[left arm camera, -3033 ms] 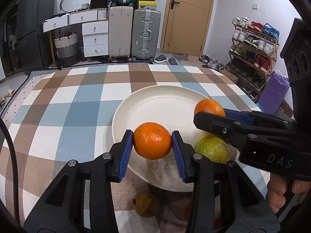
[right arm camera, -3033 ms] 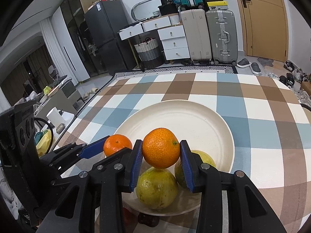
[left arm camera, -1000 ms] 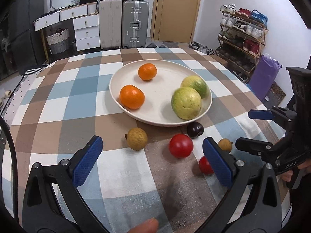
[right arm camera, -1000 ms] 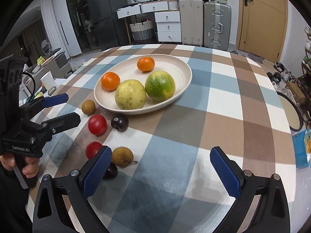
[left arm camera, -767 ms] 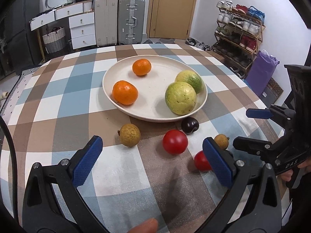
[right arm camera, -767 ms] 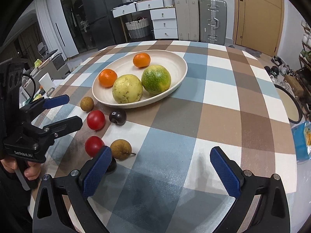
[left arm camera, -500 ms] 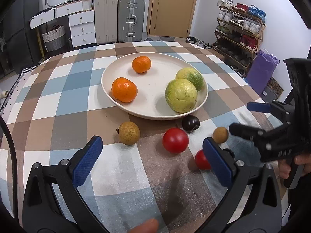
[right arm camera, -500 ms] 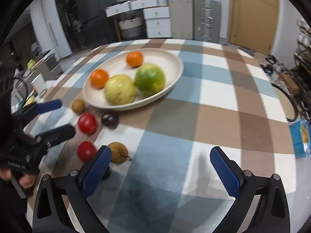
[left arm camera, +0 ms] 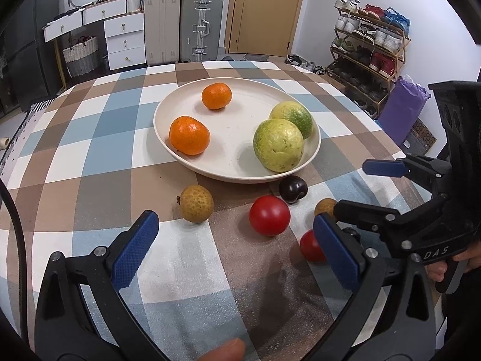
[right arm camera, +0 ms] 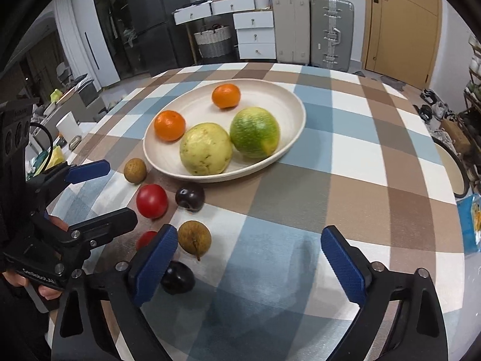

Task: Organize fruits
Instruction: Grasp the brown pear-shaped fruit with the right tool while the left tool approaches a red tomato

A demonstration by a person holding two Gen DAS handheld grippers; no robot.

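While both of my grippers hang over the near edge, I see a round table under a checked cloth (left arm camera: 99,126) of blue, brown and white squares. The left gripper (left arm camera: 234,243) stands wide with nothing between its blue pads. The right gripper (right arm camera: 249,255) also stands wide; its jaws have just been closing a little, and only bare cloth lies between them.

The cream plate (right arm camera: 288,102) sits mid-table, holding two oranges (right arm camera: 169,125) and two big green-yellow fruits (right arm camera: 206,148). Loose on the cloth just in front of the plate lie a brown longan (left arm camera: 196,203), a large red tomato (left arm camera: 269,215), a dark plum (left arm camera: 293,189), a second longan (right arm camera: 194,236) with its stem, a smaller red fruit (left arm camera: 309,246) and another dark plum (right arm camera: 177,276) (partly hidden behind my right gripper's left pad).

Beyond the table I see white drawers (left arm camera: 123,42), a wicker basket (left arm camera: 80,55), two hard suitcases (left arm camera: 201,25), a wooden door (left arm camera: 264,9), a shoe rack (left arm camera: 366,45) along the right wall and a dark fridge (right arm camera: 147,18) to the left.
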